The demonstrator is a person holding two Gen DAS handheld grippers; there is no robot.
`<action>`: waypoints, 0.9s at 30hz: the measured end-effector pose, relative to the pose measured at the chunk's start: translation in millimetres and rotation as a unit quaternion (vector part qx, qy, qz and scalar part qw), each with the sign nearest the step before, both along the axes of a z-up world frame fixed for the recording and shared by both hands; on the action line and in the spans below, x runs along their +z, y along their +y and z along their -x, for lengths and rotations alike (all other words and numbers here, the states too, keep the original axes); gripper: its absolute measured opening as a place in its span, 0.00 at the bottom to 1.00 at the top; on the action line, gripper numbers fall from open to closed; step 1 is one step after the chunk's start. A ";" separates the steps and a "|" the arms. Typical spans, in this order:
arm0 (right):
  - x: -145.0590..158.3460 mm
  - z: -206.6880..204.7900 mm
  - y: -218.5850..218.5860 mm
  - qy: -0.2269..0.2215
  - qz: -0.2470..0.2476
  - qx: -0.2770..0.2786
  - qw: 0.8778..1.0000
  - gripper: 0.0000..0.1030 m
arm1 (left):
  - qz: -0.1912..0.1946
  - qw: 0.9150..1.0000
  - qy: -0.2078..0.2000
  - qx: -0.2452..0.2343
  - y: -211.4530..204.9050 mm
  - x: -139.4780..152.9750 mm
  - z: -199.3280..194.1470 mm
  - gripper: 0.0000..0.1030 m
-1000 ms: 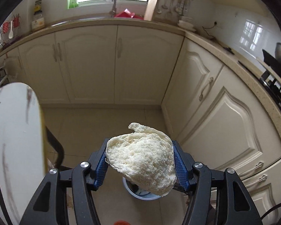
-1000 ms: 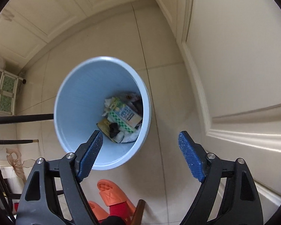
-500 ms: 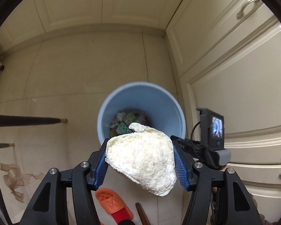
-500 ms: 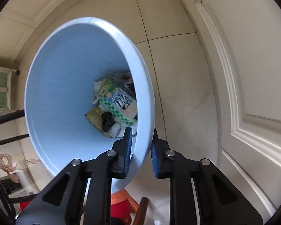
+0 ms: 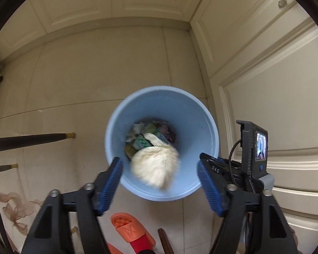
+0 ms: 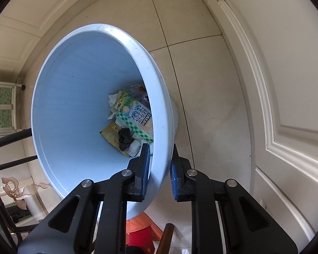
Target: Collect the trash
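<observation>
A light blue waste bin point(image 5: 162, 105) is seen standing on the tiled floor point(image 5: 78, 84), close to the corner where two runs of cream cabinet doors point(image 5: 265, 67) meet. The left gripper point(image 5: 159, 182) is held above the near part of the bin's rim, its jaws opening, and nothing is pressed by its blue pads. A crumpled whitish wad point(image 5: 155, 166), blurred, is seen between and beyond those pads, within the bin's mouth and clear of both. Cartons and wrappers point(image 6: 133, 118) are piled at the bottom of the bin. The right gripper point(image 6: 159, 169) is clamped on the bin's rim at its right side, one pad inside the wall and one outside. An orange slipper point(image 5: 130, 230) is seen on the floor beside the bin's near edge.
</observation>
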State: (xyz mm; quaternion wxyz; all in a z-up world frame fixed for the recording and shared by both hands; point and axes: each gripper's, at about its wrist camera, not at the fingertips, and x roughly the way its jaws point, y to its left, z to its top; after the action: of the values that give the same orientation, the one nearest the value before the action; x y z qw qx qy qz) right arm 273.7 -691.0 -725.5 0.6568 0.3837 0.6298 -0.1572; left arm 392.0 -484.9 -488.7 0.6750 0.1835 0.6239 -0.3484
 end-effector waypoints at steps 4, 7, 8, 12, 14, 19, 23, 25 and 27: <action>2.7 4.5 -5.3 -0.006 -0.004 -0.016 1.000 0.16 | 0.023 0.999 -0.026 0.012 10.8 32.0 3.4 0.75; 11.8 9.6 -8.0 -0.010 -0.001 -0.024 1.000 0.18 | 0.056 0.998 -0.027 0.026 33.9 66.3 12.8 0.77; 16.6 11.8 -9.2 -0.009 -0.004 -0.028 1.000 0.20 | 0.069 0.997 -0.029 0.023 42.1 76.6 18.5 0.81; 54.3 19.7 -8.2 -0.015 0.025 -0.029 0.999 0.40 | 0.102 0.993 -0.056 0.009 78.4 131.4 44.0 0.93; 83.4 23.0 -2.9 -0.017 0.049 -0.024 0.998 0.49 | 0.107 0.991 -0.080 0.012 94.5 154.8 59.4 0.94; 184.8 27.1 21.3 -0.078 0.105 -0.007 0.991 0.63 | 0.138 0.974 -0.177 0.009 145.3 224.5 103.8 0.94; 301.6 33.1 56.5 -0.172 0.161 0.015 0.972 0.84 | 0.174 0.954 -0.241 0.025 202.5 285.0 139.8 0.96; 354.4 38.2 77.0 -0.215 0.187 0.029 0.958 0.90 | 0.187 0.943 -0.272 0.047 236.5 312.0 154.9 0.98; 413.3 48.4 105.0 -0.267 0.214 0.049 0.938 0.98 | 0.200 0.930 -0.301 0.065 273.6 337.0 172.6 0.99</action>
State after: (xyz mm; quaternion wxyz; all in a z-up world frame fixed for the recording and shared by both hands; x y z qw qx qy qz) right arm 225.3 -586.0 -312.2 0.8743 0.2303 0.4008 -0.1479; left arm 219.3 -211.3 -151.7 0.8752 0.0998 0.3189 -0.3498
